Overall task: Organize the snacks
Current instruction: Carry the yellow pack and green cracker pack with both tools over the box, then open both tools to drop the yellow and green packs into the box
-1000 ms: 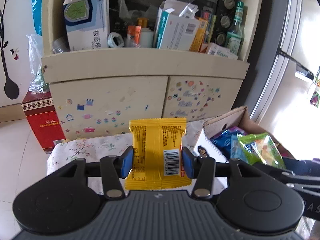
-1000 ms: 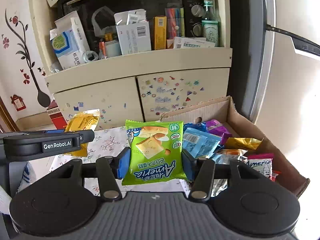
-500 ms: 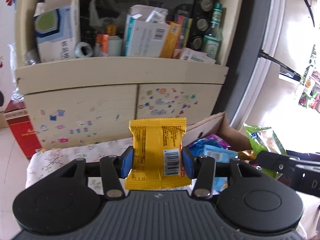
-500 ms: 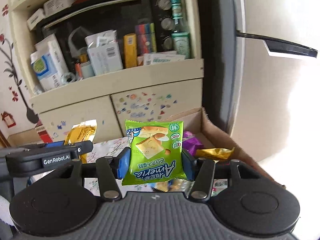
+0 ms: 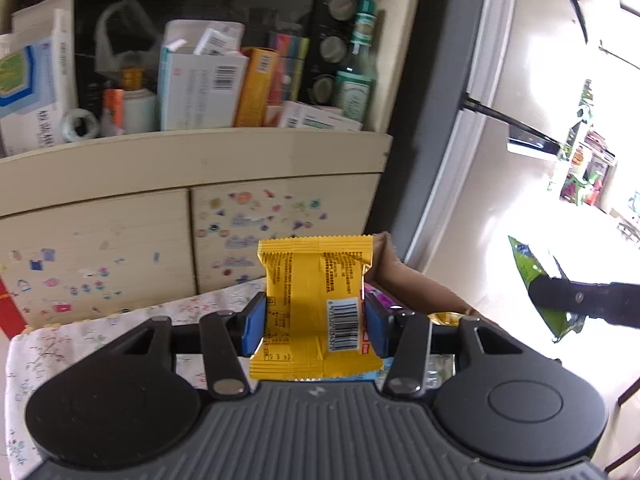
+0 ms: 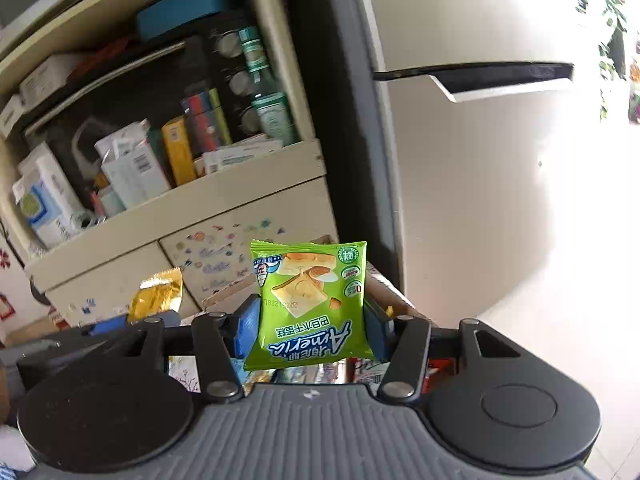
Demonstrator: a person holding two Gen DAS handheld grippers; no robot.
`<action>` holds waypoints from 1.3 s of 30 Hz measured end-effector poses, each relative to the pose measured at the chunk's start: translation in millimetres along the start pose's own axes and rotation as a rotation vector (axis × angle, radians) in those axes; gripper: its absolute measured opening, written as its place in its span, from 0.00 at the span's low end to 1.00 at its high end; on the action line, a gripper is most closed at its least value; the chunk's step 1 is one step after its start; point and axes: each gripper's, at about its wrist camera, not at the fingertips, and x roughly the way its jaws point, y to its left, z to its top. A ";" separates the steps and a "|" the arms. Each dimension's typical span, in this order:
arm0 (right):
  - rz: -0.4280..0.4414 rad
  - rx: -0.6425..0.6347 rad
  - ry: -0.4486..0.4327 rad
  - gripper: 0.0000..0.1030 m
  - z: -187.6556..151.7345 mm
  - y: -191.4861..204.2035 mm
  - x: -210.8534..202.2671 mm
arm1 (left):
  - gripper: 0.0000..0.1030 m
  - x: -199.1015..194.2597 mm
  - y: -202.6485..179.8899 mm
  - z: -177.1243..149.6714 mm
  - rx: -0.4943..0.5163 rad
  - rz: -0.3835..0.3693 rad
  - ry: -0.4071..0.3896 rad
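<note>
Pinching a yellow snack packet (image 5: 316,304) by its two side edges, the left gripper (image 5: 315,330) holds it upright off the table with its barcode side to the camera; the right gripper (image 6: 310,334) likewise has its pads clamped on a green biscuit packet (image 6: 310,304), print upside down. Both packets look light, thin-filmed and crinkly, probably a little slick, with brittle contents, so a gentle squeeze across the sealed sides near the middle seems the safest hold; too hard a pinch would likely crush what is inside. Just beyond the yellow packet stands a cardboard box (image 5: 420,284) with other wrapped snacks showing at its rim, resting on a floral tablecloth (image 5: 120,320). Behind are a cream cabinet (image 5: 192,168) with stickered doors, cluttered shelves of cartons and a bottle, and a pale fridge (image 6: 460,180) at the right.
</note>
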 end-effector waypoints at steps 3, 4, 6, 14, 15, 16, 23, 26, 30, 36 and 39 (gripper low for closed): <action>-0.006 0.048 0.006 0.58 1.8 -13.0 -1.4 | 0.48 7.1 -10.3 -1.4 0.014 -0.022 0.010; -0.013 0.064 0.008 0.58 2.1 -17.1 -1.3 | 0.48 9.5 -13.8 -2.0 0.019 -0.028 0.014; -0.019 0.084 0.014 0.58 1.9 -22.9 -1.1 | 0.48 14.1 -21.5 -3.5 0.029 -0.043 0.021; -0.052 0.148 0.035 0.58 0.8 -33.2 2.8 | 0.48 36.7 -51.8 -9.1 0.069 -0.101 0.043; -0.057 0.157 0.035 0.58 0.9 -34.0 3.4 | 0.48 39.0 -55.1 -9.7 0.073 -0.107 0.043; -0.064 0.165 0.036 0.58 0.9 -34.6 4.3 | 0.49 42.0 -58.6 -10.4 0.077 -0.113 0.042; -0.087 0.249 0.097 0.70 -1.9 -41.9 20.2 | 0.89 53.8 -74.3 -21.4 0.097 -0.100 0.062; -0.073 0.287 0.103 0.78 -1.8 -45.9 17.9 | 0.94 47.1 -78.7 -20.4 0.140 -0.077 0.063; -0.090 0.283 0.086 0.84 -1.3 -45.6 12.9 | 0.98 38.8 -78.0 -16.7 0.128 -0.036 0.113; -0.092 0.286 0.095 0.88 -2.6 -46.5 9.3 | 0.99 28.5 -80.8 -19.2 0.139 0.011 0.165; -0.093 0.275 0.090 0.89 -3.0 -44.6 5.5 | 0.99 21.6 -80.6 -22.1 0.122 0.022 0.174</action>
